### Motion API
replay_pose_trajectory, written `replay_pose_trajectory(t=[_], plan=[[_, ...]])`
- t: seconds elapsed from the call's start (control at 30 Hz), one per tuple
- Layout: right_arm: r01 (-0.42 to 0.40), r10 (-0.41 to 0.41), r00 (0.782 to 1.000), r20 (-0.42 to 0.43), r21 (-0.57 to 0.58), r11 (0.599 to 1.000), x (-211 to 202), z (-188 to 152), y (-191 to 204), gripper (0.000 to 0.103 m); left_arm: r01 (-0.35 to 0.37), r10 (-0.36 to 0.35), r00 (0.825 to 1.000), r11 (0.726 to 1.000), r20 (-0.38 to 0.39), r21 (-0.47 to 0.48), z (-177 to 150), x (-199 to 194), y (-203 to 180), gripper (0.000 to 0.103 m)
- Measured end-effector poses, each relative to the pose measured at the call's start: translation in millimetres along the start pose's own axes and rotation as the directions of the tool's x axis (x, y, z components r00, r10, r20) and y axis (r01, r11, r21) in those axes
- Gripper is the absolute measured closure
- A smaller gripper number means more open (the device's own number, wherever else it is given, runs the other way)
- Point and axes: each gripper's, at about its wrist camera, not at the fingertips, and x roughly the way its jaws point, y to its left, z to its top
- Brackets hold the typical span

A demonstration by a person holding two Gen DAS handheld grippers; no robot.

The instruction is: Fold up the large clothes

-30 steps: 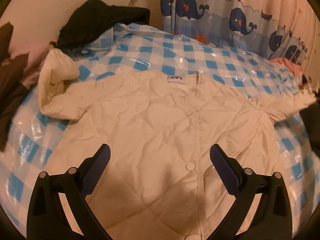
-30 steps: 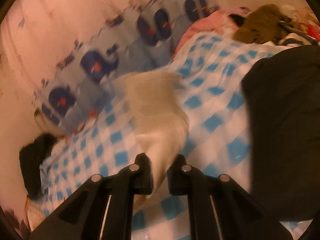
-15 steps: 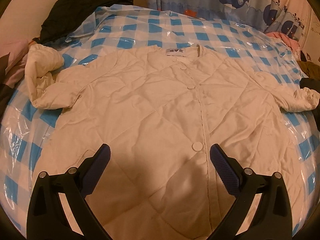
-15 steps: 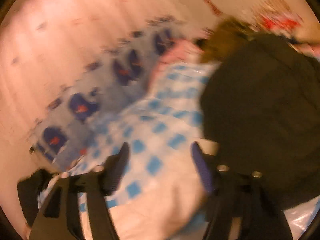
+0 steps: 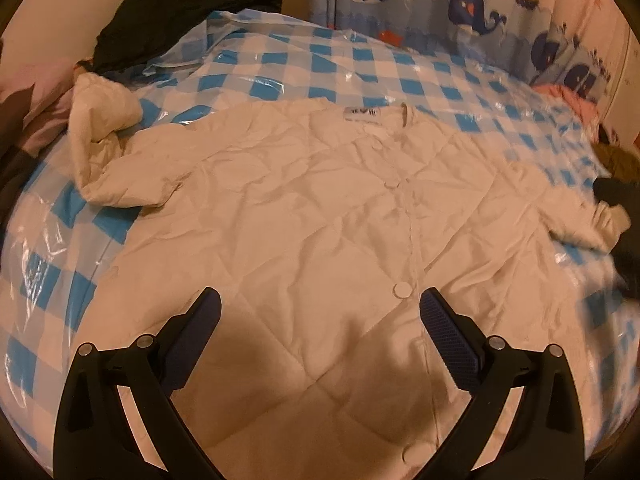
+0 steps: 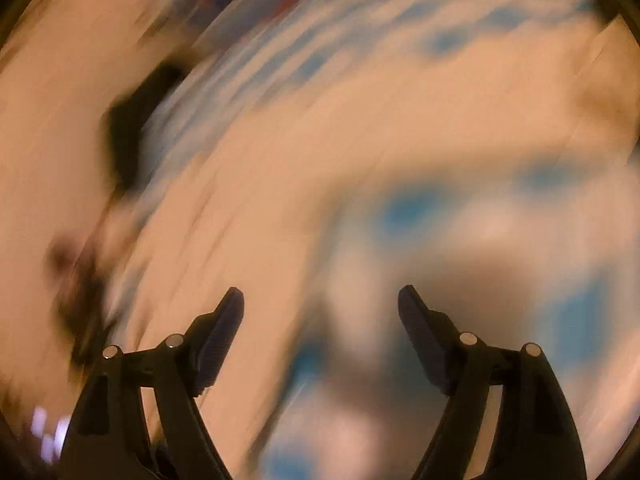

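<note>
A cream quilted jacket [image 5: 320,200] lies flat, front up and buttoned, on the blue and white checked sheet [image 5: 360,68]. Its left sleeve [image 5: 100,128] is bunched and folded back; its right sleeve [image 5: 580,224] stretches out toward a dark cloth. My left gripper [image 5: 320,294] hovers open above the jacket's lower front, near a button, with nothing between its fingers. The right wrist view is heavily blurred by motion: my right gripper [image 6: 321,291] stands wide with its jaws closing, nothing between them, over cream cloth [image 6: 320,120] and blue checks [image 6: 408,212].
A black garment [image 5: 180,12] is heaped at the far left corner. A whale-print curtain [image 5: 480,0] hangs behind the bed. Pink cloth [image 5: 568,96] and a dark garment [image 5: 616,192] lie at the right edge, more pink cloth [image 5: 40,88] at the left.
My right gripper let go of the jacket's right sleeve, opened wide and swung fast across the bed. The sleeve now lies on the sheet. The left view shifted slightly over the jacket.
</note>
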Motion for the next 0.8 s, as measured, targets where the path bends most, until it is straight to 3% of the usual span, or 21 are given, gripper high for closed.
replay_pose_trajectory(t=[0.07, 0.13, 0.2, 0.3, 0.33, 0.4, 0.47, 0.5, 0.53, 0.57, 0.6, 0.7, 0.8], plan=[[-0.094, 0.092, 0.981, -0.168, -0.006, 0.996, 25.3, -59.8, 28.9, 0.026, 0.006, -0.006, 1.000, 1.000, 0.012, -0.005, -1.7, -7.2, 5.5, 0.007], [-0.095, 0.094, 0.959, -0.269, 0.007, 0.995, 51.1, -104.8, 43.3, 0.026, 0.010, -0.009, 1.000, 1.000, 0.023, -0.006, -3.2, -13.7, 10.2, 0.007], [-0.048, 0.038, 0.976, -0.213, -0.044, 0.998, 52.0, -116.1, 55.3, 0.024, 0.020, -0.020, 0.999, 1.000, 0.029, -0.017, -4.1, -20.3, 16.7, 0.007], [-0.183, 0.184, 0.968, -0.173, 0.026, 0.983, 42.0, -127.2, 65.8, 0.024, 0.041, -0.039, 0.998, 0.998, 0.045, -0.045, -1.7, -29.5, 28.2, 0.007], [-0.204, 0.201, 0.969, -0.143, -0.007, 0.979, 38.5, -125.0, 75.9, 0.024, 0.046, -0.043, 0.998, 0.997, 0.050, -0.054, -0.5, -31.7, 32.1, 0.007], [-0.209, 0.199, 0.970, -0.140, -0.061, 0.976, 33.9, -138.3, 90.6, 0.024, 0.063, -0.058, 0.996, 0.995, 0.063, -0.082, 1.4, -37.8, 42.1, 0.007], [-0.161, 0.153, 0.974, -0.169, -0.038, 0.986, 48.5, -140.8, 90.2, 0.024, 0.080, -0.073, 0.995, 0.992, 0.068, -0.101, 3.1, -40.9, 48.5, 0.007], [-0.146, 0.140, 0.972, -0.190, -0.016, 0.989, 57.4, -144.9, 84.2, 0.028, 0.087, -0.079, 0.994, 0.990, 0.071, -0.111, 3.9, -42.9, 52.8, 0.007], [-0.143, 0.139, 0.971, -0.195, -0.007, 0.990, 58.1, -151.5, 78.6, 0.048, 0.089, -0.081, 0.994, 0.989, 0.074, -0.120, 4.1, -44.8, 56.2, 0.007], [-0.143, 0.140, 0.973, -0.184, -0.002, 0.990, 45.3, -162.4, 69.4, 0.083, 0.088, -0.079, 0.994, 0.988, 0.077, -0.129, 4.1, -46.8, 59.3, 0.007], [-0.160, 0.161, 0.974, -0.156, 0.020, 0.987, 41.6, -164.3, 65.9, 0.089, 0.090, -0.079, 0.994, 0.986, 0.081, -0.140, 4.4, -49.2, 63.9, 0.007], [-0.210, 0.210, 0.976, -0.058, 0.005, 0.978, 23.0, -168.3, 75.0, 0.092, 0.096, -0.084, 0.993, 0.983, 0.086, -0.154, 4.5, -52.7, 69.7, 0.007], [-0.282, 0.284, 0.956, 0.072, -0.040, 0.959, -13.7, -162.0, 93.8, 0.093, 0.090, -0.076, 0.993, 0.983, 0.088, -0.162, 4.7, -54.7, 72.8, 0.007]])
